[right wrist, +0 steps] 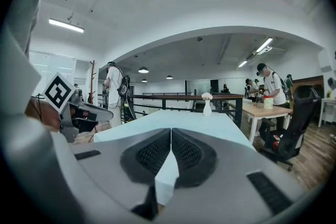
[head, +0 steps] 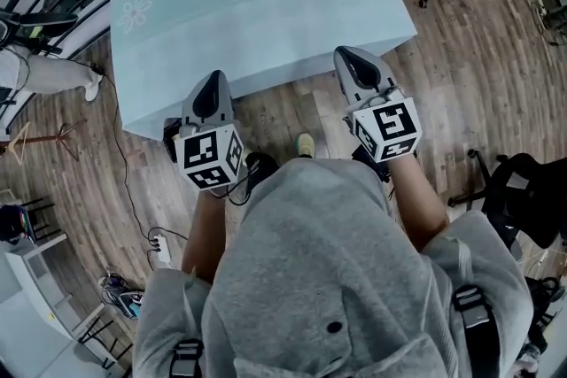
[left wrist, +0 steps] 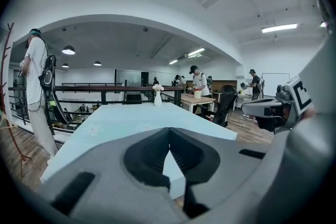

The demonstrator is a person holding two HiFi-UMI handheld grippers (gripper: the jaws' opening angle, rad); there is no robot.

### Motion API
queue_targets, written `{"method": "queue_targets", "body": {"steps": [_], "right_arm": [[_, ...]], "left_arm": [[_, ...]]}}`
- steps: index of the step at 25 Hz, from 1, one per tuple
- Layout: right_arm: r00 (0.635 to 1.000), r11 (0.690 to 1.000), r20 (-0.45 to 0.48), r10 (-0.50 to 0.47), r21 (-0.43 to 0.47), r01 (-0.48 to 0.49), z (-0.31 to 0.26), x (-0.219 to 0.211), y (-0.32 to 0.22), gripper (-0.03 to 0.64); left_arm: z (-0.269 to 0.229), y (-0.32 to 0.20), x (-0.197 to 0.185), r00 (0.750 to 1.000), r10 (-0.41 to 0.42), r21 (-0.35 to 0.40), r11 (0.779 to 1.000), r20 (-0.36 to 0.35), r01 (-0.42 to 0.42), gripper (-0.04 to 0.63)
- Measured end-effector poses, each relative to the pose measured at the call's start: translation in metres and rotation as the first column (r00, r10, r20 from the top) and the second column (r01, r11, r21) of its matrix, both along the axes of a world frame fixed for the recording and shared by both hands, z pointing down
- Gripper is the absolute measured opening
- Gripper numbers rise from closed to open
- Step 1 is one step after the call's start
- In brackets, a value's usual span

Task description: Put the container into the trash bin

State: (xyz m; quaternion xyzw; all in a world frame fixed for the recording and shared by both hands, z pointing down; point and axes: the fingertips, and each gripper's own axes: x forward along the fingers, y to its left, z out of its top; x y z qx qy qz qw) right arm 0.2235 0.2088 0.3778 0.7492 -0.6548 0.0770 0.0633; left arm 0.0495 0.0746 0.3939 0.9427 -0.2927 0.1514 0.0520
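**No container and no bin in sight**

We hold both grippers out in front of us, at the near edge of the pale blue table [head: 266, 22]. The left gripper [head: 213, 84] is shut tight. Its two jaws press together and nothing is between them. The right gripper [head: 352, 65] is the same: jaws together, holding nothing.

We look for the container and we cannot find it. It is not on the table, not on the part of the floor [head: 461, 75] that we see, and not in either gripper. We cannot find the trash bin either. The container may already sit in a bin out of view, or it may wait somewhere else out of view. We cannot tell which.

Since we cannot see it, we cannot say if it is heavy or light, hard or soft, or where to grab it.

The only holder close by is a small white vase [left wrist: 157, 97] at the far end of the table. It stands up straight, with pale flowers [left wrist: 157, 87] in it.
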Motion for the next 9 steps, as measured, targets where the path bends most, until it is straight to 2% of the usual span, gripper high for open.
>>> {"method": "queue_targets", "body": {"steps": [9], "right_arm": [[1.000, 1.000, -0.006, -0.007, 0.009, 0.007, 0.0002, 0.0053, 0.0026, 0.026]], "left_arm": [[0.0060, 0.0099, 0.0064, 1.000, 0.022, -0.024, 0.999, -0.003, -0.022, 0.020]]}}
